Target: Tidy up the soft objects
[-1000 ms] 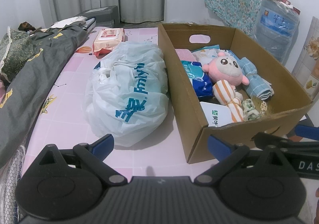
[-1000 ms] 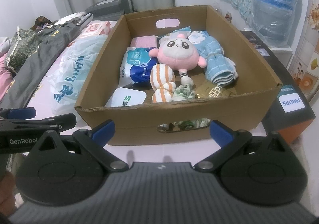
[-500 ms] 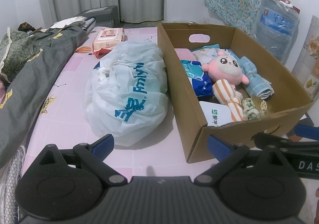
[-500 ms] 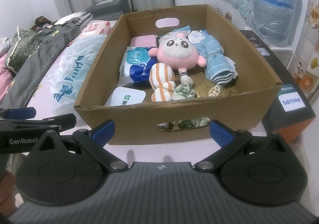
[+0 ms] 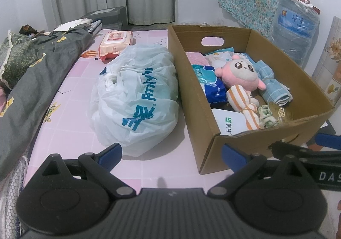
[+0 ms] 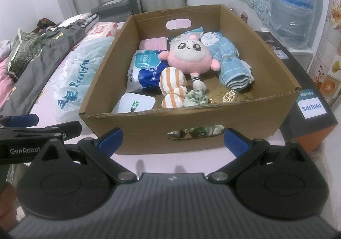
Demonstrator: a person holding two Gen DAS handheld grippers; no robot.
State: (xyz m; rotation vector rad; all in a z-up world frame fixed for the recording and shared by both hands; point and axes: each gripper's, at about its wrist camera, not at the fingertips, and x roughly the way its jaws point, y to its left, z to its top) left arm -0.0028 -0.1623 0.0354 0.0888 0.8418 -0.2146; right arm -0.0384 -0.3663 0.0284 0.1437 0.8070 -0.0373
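- Both held back at the near edge of the bed point(image 5: 70, 128), clear of everything: left hand-held gripper point(image 5: 171, 153) spread wide and empty, right hand-held gripper point(image 6: 173, 140) likewise wide and empty.
- Cardboard box point(image 6: 191, 119) parked at the near right of the bed, already stocked: pink plush toy point(image 6: 188, 56) in the middle, blue towel roll point(image 6: 231, 68) to its right, orange-striped cloth point(image 6: 172, 84) just in front, blue tissue pack point(image 6: 145, 70) at the left wall.
- White plastic bag point(image 5: 138, 98) lying just left of the box, touching or nearly touching its wall; wet-wipe pack point(image 5: 116, 42) beyond it toward the far edge.
- Probably the start of a pick, with the bag as the nearest loose soft thing.
- Best taken by the knotted bunch at the top of the bag, not the slack film, which would likely slip or tear.
- Worth lowering straight in with the jaws wide, then closing firmly on gathered material.
- Worth steadying the box with the right side if the bag drags against its wall.
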